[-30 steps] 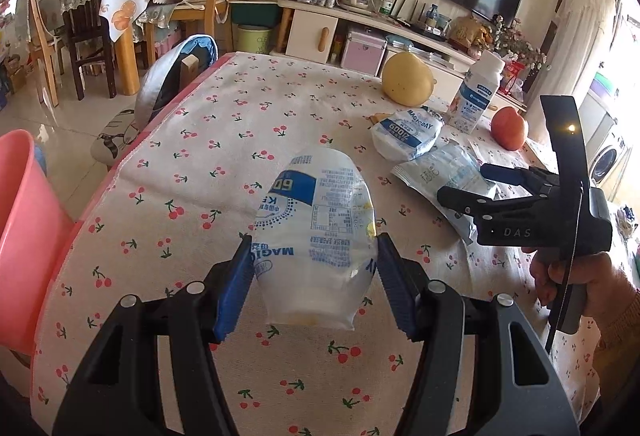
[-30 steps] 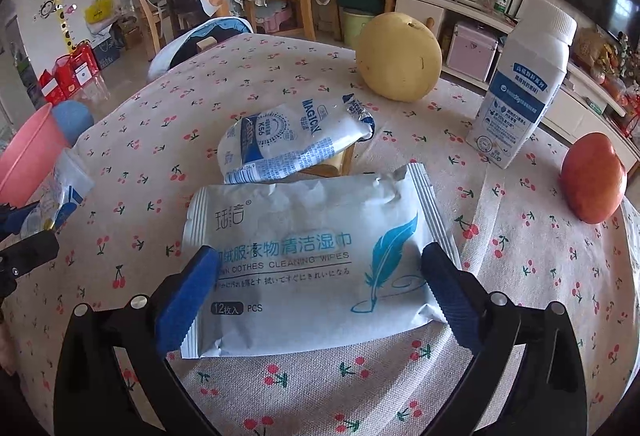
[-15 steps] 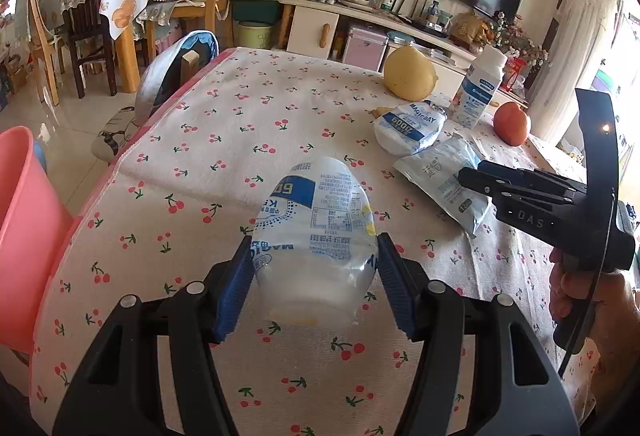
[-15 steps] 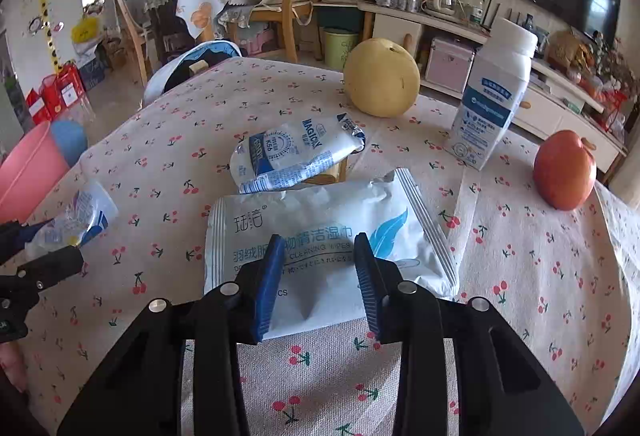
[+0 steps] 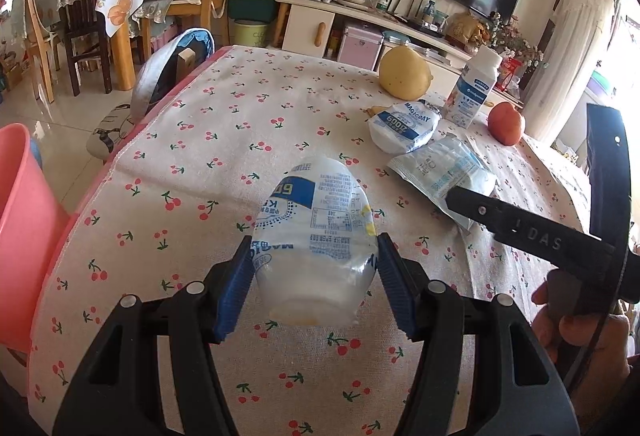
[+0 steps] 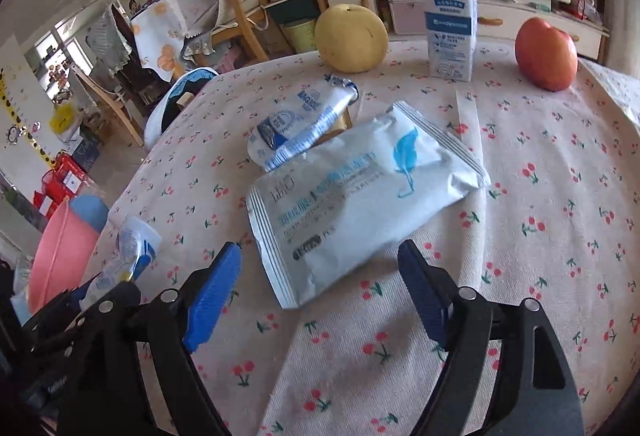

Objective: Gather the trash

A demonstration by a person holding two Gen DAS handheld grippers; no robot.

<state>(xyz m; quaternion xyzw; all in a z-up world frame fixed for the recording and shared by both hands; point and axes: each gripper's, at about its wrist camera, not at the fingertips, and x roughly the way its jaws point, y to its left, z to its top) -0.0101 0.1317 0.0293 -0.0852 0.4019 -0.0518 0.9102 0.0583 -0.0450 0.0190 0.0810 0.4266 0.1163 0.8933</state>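
The left gripper (image 5: 314,288) clamps a crumpled, translucent blue-printed wrapper (image 5: 316,236); the right gripper (image 6: 320,292) gapes wide, the creased wet-wipes pack (image 6: 360,204) lying between its fingers.

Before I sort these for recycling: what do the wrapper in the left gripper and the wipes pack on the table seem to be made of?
Wrapper: looks like thin, glossy plastic film, translucent where the cloth shows through, printed in blue. Wipes pack: apparently a soft plastic pouch with a duller sheen, creased, with ribbed heat-sealed ends.

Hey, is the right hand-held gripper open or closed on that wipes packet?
Open. The right hand-held gripper has blue pads spread either side of the wipes packet, touching nothing.
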